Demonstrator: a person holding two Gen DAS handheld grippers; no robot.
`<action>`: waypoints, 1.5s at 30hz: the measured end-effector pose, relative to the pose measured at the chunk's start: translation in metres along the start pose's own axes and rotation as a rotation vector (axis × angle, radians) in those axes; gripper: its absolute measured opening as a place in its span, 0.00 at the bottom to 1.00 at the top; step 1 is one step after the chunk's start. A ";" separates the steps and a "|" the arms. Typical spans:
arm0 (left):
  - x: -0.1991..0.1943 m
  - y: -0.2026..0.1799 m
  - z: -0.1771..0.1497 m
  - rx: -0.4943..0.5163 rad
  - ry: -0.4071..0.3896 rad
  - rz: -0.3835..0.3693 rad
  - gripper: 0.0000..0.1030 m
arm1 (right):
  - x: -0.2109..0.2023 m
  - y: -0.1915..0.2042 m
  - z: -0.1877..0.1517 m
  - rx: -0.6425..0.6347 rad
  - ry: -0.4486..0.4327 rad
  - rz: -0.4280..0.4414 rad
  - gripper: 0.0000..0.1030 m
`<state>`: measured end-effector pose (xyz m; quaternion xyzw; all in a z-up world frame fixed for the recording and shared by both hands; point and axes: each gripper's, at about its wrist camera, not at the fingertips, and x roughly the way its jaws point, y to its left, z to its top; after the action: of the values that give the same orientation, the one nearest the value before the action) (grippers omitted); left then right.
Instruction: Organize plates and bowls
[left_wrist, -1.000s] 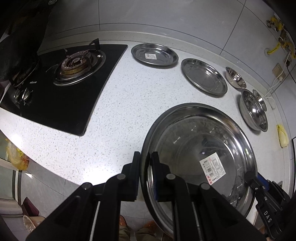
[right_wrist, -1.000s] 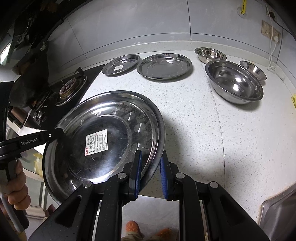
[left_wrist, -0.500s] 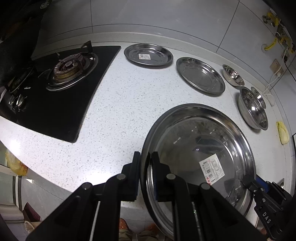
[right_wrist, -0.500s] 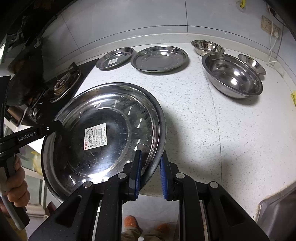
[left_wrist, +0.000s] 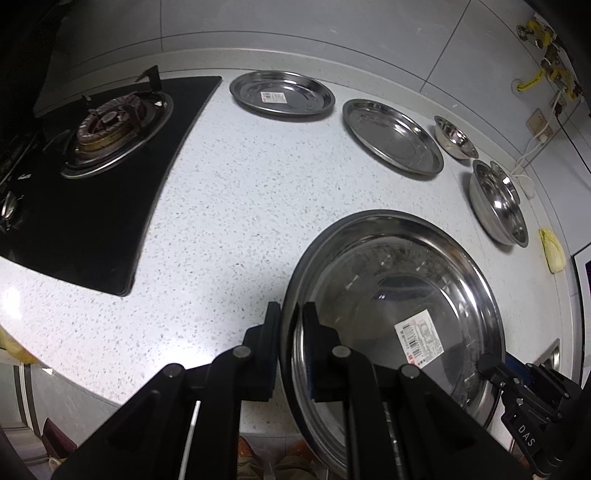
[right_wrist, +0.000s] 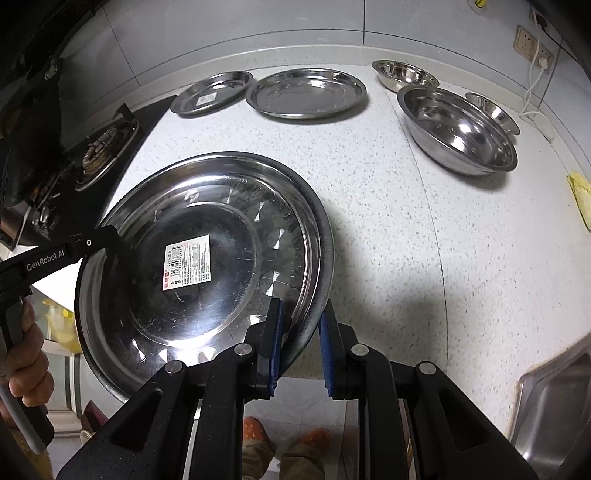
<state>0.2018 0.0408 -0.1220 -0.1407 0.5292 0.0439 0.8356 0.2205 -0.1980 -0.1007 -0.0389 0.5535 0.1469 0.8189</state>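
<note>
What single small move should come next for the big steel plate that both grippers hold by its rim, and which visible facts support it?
Probably carry the large plate toward the back of the counter and lower it near the two other plates. The left gripper and right gripper clamp opposite rims, holding it over the counter's front edge, partly off it.

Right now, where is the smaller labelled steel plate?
The smaller labelled plate lies flat at the back of the speckled counter, between the gas hob on its left and the unlabelled plate on its right.
</note>
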 end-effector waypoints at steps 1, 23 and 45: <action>0.002 0.001 0.000 0.005 0.003 -0.007 0.10 | 0.001 0.001 0.000 0.002 0.006 -0.011 0.16; 0.006 0.015 -0.014 0.036 -0.245 0.033 0.11 | 0.009 0.022 -0.008 0.045 -0.325 -0.061 0.14; 0.033 0.015 -0.022 -0.013 -0.273 0.082 0.11 | 0.045 0.015 -0.010 0.031 -0.371 -0.055 0.14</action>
<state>0.1936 0.0468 -0.1632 -0.1170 0.4155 0.1001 0.8965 0.2225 -0.1776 -0.1444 -0.0135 0.3939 0.1206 0.9111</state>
